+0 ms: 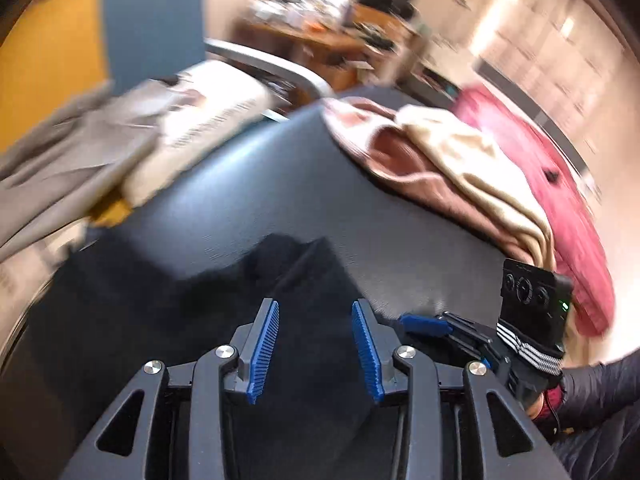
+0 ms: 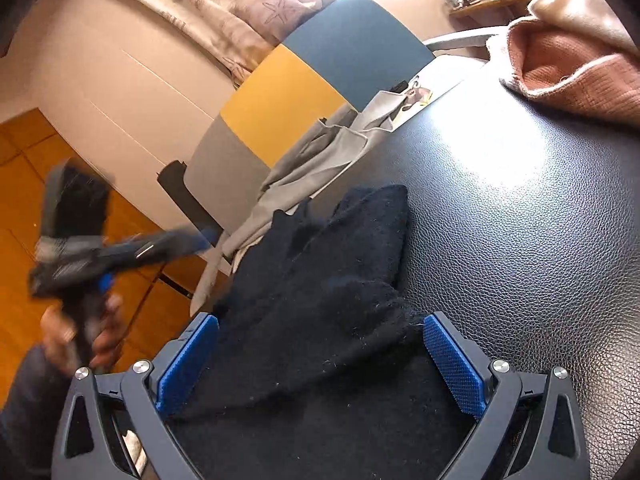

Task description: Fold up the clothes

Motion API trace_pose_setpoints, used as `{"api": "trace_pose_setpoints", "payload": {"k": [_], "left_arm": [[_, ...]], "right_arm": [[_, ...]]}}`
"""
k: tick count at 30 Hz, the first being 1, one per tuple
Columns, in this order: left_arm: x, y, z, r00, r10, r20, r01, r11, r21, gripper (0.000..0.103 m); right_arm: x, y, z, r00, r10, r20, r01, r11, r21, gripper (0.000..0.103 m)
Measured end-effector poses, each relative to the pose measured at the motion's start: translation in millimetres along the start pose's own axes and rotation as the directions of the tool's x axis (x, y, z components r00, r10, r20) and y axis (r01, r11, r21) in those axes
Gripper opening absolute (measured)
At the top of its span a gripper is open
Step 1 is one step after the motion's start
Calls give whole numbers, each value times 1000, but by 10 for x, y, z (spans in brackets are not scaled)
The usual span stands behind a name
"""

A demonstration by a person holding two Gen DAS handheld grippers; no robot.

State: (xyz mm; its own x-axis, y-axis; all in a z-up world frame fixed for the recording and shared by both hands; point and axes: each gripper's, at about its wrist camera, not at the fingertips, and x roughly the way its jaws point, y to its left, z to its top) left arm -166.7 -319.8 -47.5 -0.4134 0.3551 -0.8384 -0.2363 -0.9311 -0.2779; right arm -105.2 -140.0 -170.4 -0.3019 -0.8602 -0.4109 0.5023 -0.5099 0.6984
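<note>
A dark navy knitted garment (image 2: 320, 280) lies crumpled on the black leather-textured bench (image 2: 520, 208), at the near edge, one corner of it reaching toward the middle of the surface. The right tongs (image 2: 320, 364) stand wide apart over it — the blue pads (image 2: 454, 372) flank the cloth on either side without pressing on it, so nothing is gripped. The left tongs (image 1: 316, 344) are partly open with nothing between the pads; the dark garment shows beyond them, and the view from the left wrist is blurred. In the right wrist view the left tongs (image 2: 200, 236) appear off the bench's left edge, held by a hand (image 2: 84, 336) over the wooden floor (image 2: 24, 184). At the far right corner of the bench lie a pink knit (image 1: 392, 152), a cream garment (image 1: 472, 160) and a red one (image 1: 560, 184), piled together. A grey garment (image 2: 316, 156) hangs over the left edge, beside a chair (image 2: 288, 96) with blue, yellow and grey panels.
</note>
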Motion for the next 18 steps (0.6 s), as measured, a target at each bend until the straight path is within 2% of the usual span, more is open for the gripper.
{"api": "trace_pose_setpoints", "payload": {"k": [4,14,16,18], "left_arm": [[435,-13,125,993,-2,-114,12,996,90,39],[848,-13,429,974,0,-226,51,975,218,39],[975,-9,499,962,-6,-274,71,971,229,39],[1082,-30,531,944,-43,-328,117,971,210,39]], "right_arm": [[-45,-24,-4,1000,16,11,-16,1000,2,103],[-81,-33,0,999,32,19,-32,999,-4,103],[-92,-38,0,999,40,23,-40,999,-1,103],[-100,-42,1,999,47,26,-47,999,2,103]]}}
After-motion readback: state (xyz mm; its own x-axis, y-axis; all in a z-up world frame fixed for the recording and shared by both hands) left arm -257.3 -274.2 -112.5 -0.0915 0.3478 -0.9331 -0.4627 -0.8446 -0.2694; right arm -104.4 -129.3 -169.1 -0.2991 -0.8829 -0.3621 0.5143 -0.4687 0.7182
